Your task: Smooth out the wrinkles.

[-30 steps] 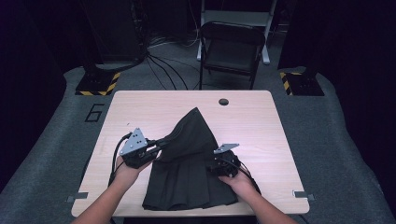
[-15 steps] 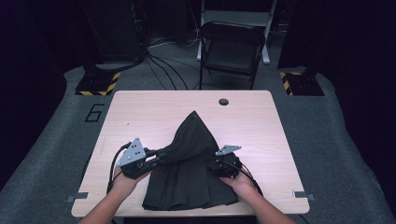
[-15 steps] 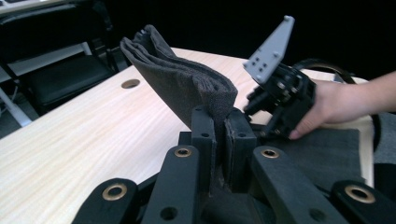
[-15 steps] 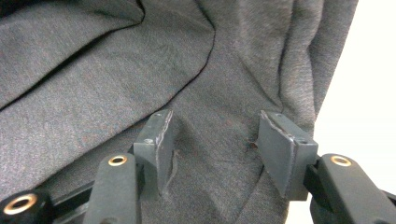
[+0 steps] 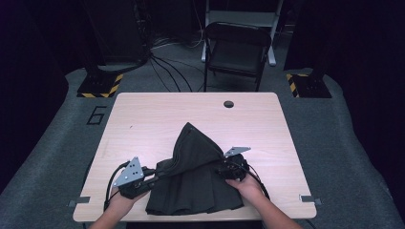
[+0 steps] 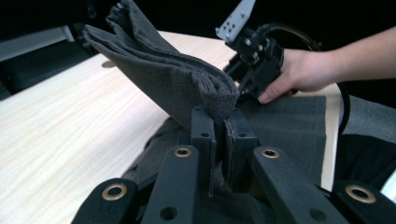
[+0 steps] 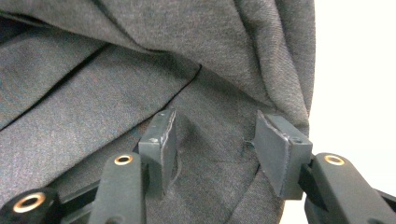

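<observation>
Left gripper (image 5: 152, 175): jaws clamped on a bunched fold of the dark garment (image 5: 200, 191), drawn across the flat layers at the desk's near edge. Right gripper (image 5: 228, 168): jaws apart, just been closing, cloth between them, not yet pinched. Folding appears midway; fold not yet laid down. Beyond: pale wooden desk (image 5: 157, 114), grey carpet, a folding chair (image 5: 236, 52), dark room.

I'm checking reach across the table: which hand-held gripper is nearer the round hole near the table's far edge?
Right. The right hand-held gripper sits at the cloth's right side, almost straight below the hole; the left hand-held gripper is off toward the near-left corner.
</observation>
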Available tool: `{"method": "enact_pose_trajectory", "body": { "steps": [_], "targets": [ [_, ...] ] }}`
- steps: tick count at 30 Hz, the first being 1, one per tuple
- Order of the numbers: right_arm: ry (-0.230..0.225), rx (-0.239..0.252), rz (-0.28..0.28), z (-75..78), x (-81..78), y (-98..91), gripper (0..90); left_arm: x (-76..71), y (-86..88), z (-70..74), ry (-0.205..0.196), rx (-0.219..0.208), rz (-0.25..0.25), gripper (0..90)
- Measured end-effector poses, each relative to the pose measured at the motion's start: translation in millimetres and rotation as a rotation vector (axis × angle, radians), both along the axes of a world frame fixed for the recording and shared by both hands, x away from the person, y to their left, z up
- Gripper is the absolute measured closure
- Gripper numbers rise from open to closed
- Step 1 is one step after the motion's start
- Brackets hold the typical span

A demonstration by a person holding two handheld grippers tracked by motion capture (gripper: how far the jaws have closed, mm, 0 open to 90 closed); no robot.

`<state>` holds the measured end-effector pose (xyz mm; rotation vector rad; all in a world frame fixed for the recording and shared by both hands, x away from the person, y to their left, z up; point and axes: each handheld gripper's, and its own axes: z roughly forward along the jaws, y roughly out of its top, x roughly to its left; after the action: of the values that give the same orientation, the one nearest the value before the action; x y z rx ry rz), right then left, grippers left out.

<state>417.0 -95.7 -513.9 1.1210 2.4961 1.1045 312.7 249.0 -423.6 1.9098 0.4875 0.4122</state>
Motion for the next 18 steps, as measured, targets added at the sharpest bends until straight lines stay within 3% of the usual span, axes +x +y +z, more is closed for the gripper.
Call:
{"method": "enact_pose_trajectory", "body": {
  "steps": [5,10,12,16,18],
  "targets": [
    [0.002,0.000,-0.002,0.3,-0.8,0.3,48.6,-6.0,-1.1,-5.4,0.017,0.029,-0.019,84.0],
    [0.004,-0.002,0.003,0.7,-0.3,1.1,44.6,-8.2,1.3,-12.8,0.043,0.021,-0.014,83.9],
    [0.014,-0.008,0.016,1.9,0.2,2.9,40.3,-8.2,2.0,-14.7,0.046,0.022,-0.012,83.9],
    [0.077,-0.023,0.032,11.0,2.4,2.7,33.9,-9.2,2.5,-16.1,0.044,0.012,-0.004,83.8],
    [0.076,-0.019,0.035,16.7,3.1,0.5,32.6,-9.1,3.4,-16.5,0.050,0.009,-0.005,83.8]
  ]
}}
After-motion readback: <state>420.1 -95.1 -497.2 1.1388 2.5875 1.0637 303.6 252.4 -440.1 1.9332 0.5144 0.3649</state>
